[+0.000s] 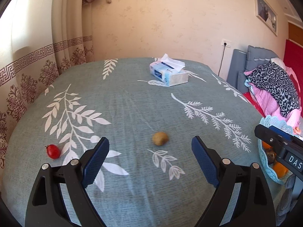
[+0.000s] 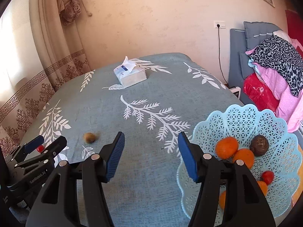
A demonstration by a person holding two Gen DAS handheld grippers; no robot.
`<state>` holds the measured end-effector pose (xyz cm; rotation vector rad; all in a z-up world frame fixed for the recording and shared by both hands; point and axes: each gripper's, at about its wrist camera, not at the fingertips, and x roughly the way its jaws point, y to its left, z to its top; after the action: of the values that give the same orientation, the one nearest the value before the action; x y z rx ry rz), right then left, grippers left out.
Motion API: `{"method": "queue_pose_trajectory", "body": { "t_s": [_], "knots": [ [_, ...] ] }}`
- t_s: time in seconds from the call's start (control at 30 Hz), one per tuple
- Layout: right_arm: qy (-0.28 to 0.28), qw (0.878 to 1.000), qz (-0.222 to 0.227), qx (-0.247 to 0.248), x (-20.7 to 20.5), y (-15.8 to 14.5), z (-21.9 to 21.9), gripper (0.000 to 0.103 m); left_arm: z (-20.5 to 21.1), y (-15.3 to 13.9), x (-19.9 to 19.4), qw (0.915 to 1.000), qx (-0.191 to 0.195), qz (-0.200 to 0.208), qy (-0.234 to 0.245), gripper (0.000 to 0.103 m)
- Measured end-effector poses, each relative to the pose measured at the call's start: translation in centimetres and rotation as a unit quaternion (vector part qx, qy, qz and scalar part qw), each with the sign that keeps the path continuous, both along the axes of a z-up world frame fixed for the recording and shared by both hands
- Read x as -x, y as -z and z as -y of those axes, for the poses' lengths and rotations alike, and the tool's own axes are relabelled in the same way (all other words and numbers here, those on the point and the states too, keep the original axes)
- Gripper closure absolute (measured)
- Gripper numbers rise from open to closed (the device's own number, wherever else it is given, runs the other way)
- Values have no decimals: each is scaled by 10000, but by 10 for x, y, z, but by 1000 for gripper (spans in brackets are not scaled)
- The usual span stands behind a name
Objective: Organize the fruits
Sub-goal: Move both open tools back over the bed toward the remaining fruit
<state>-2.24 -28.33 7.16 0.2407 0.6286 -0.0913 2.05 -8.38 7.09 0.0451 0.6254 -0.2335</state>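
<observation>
The left gripper (image 1: 150, 147) is a black plastic frame of two broad arms, each with a triangular cut-out near its base, ending in jaws faced with dark blue rubber pads (image 1: 96, 162) whose surface is finely ribbed. Round silver screw heads (image 1: 74, 162) mark the pivots, two on each arm. The right gripper (image 2: 151, 143) has the same build: black arms, blue ribbed pads (image 2: 115, 157), silver pivot screws (image 2: 95, 157). Seen from the side in the other camera, each body is a black block with small screws and white lettering: "GenRobot.AI" (image 2: 37, 177) on the left one, and the letters "DAS" (image 1: 294, 160) on the right one.
</observation>
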Motion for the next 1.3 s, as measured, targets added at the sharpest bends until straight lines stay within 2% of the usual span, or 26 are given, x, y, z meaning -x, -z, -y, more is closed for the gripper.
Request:
{"method": "queue_pose_trajectory", "body": {
  "t_s": [0.4, 0.77, 1.1, 1.3],
  "knots": [
    [-474, 9984, -286, 135, -26, 14, -48, 42, -43, 7, -4, 9992, -18, -73, -399, 15],
    [-716, 9963, -447, 174, -40, 20, -74, 39, -83, 12, -10, 9968, 15, -164, -777, 15],
    [-858, 9946, -565, 168, -43, 28, -89, 38, -138, 17, -20, 9885, 26, -263, -1487, 16],
    [-935, 9936, -619, 145, -44, 32, -93, 38, -159, 26, -32, 9847, 217, -506, -1652, 32]
  ]
}}
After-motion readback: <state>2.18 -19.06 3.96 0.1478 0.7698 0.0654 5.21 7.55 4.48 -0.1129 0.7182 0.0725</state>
